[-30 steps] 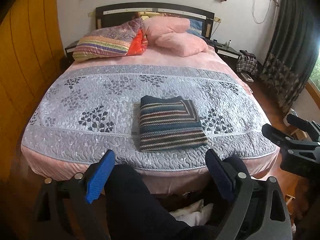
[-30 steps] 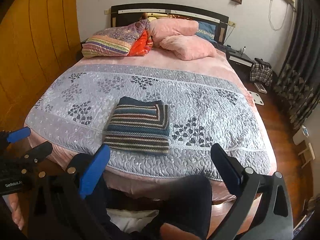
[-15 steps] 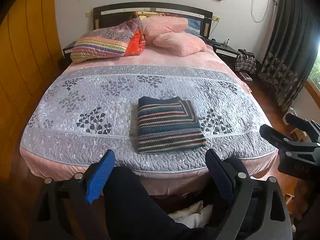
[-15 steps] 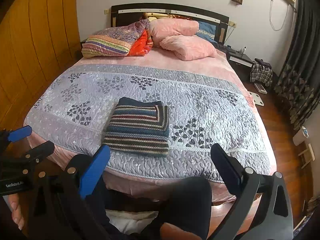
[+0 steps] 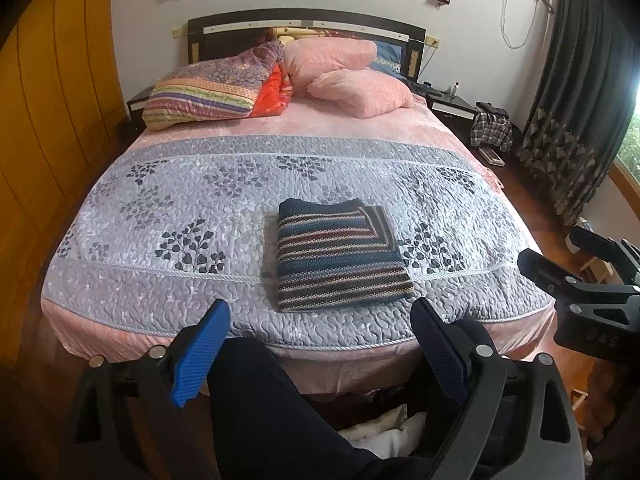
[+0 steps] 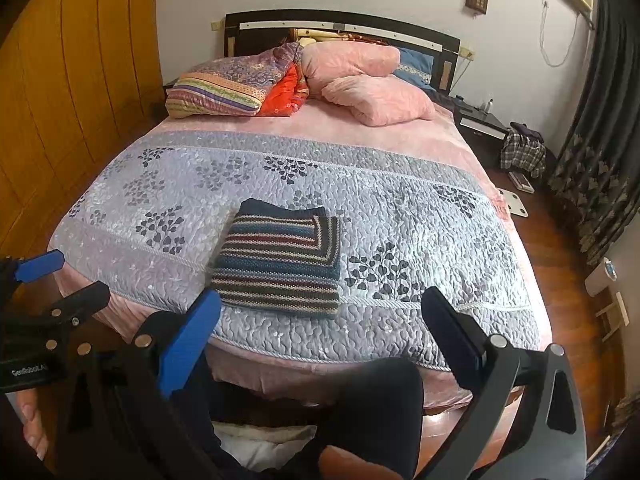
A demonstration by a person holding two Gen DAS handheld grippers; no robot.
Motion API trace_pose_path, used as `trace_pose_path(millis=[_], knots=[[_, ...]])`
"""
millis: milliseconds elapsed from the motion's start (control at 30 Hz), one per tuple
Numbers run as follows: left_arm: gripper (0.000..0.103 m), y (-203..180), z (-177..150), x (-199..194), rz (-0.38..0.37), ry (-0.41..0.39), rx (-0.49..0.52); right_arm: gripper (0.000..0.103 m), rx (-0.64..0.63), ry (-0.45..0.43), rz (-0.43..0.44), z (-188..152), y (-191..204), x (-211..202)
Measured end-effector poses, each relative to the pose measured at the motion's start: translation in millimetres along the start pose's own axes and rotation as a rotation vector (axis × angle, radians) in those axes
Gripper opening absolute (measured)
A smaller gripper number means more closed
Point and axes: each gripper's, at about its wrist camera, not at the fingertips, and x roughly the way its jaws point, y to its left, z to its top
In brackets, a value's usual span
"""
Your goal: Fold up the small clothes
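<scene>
- The striped sweater (image 5: 340, 258) lies folded into a neat rectangle on the grey quilt (image 5: 200, 208), near the foot edge of the bed (image 5: 340, 364) and a little right of centre in the left view.
- Left gripper (image 5: 320, 344) hangs off the foot of the bed, fingers spread wide, nothing between them, well apart from the sweater.
- Right gripper (image 6: 320, 340) sits at the foot of the bed too, its fingers gaping wide with nothing in them, clear of the sweater.
- Each gripper shows in the other's view: the right one at the right edge, the left one at the left edge.
- The person's legs (image 5: 280, 408) in dark trousers are below the grippers, against the bed's foot.
- Up at the headboard (image 5: 304, 26): a striped cushion (image 5: 200, 96), an orange cloth (image 5: 274, 92) beside it, and pink pillows (image 5: 360, 88) stacked to the right.
- Dark curtain (image 5: 568, 100) hangs on the right, with a checked garment (image 5: 490, 132) piled beside the nightstand (image 5: 452, 106).
</scene>
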Motion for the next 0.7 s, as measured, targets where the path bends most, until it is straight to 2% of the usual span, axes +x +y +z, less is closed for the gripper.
trace_pose_path(millis=[700], knots=[[0.092,-1.1,-3.6,-3.5,-0.008,-0.008,-0.012,0.1,-0.012,-0.014,-0.009,2.1,4.6,-3.7]])
